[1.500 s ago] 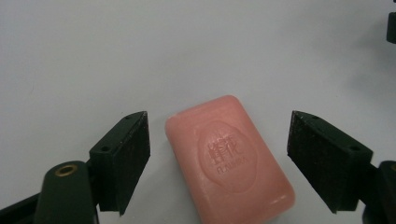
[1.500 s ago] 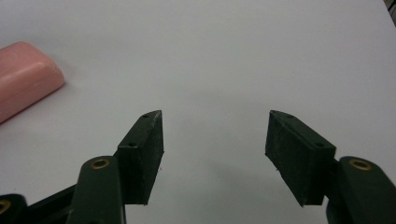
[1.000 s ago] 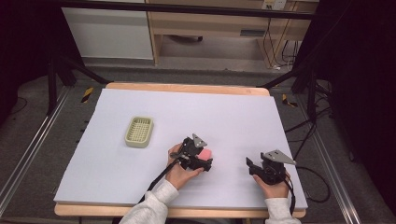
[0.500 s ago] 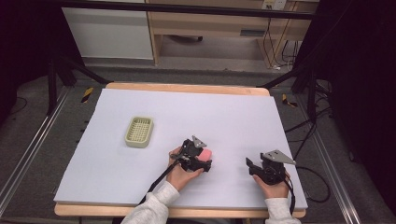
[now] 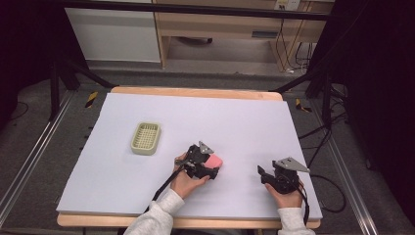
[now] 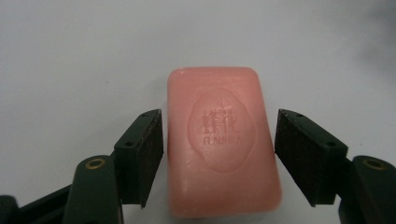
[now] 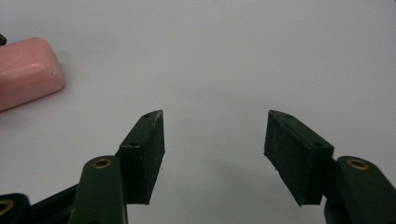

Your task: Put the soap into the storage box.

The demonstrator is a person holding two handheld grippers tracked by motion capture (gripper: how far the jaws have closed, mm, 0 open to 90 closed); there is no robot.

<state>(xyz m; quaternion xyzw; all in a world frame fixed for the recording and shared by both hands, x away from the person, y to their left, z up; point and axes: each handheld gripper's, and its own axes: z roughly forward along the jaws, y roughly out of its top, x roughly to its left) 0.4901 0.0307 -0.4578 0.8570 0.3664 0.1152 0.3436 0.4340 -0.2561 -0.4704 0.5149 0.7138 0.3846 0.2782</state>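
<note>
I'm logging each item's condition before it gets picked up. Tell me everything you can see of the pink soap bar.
The soap bar is a pink, rounded-corner rectangle with a matte, waxy look. Its top face carries an embossed oval emblem with lettering too soft to read surely. It lies flat on the white table, face up, looking whole. The left gripper is open around it, one jaw on each long side: the left jaw looks at or near its edge, the right jaw stands clear. The right gripper view catches its end at the left edge.

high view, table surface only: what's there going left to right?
Soap dish → left gripper, open, fingers either side of the pink soap bar → right gripper, open over bare table.
</note>
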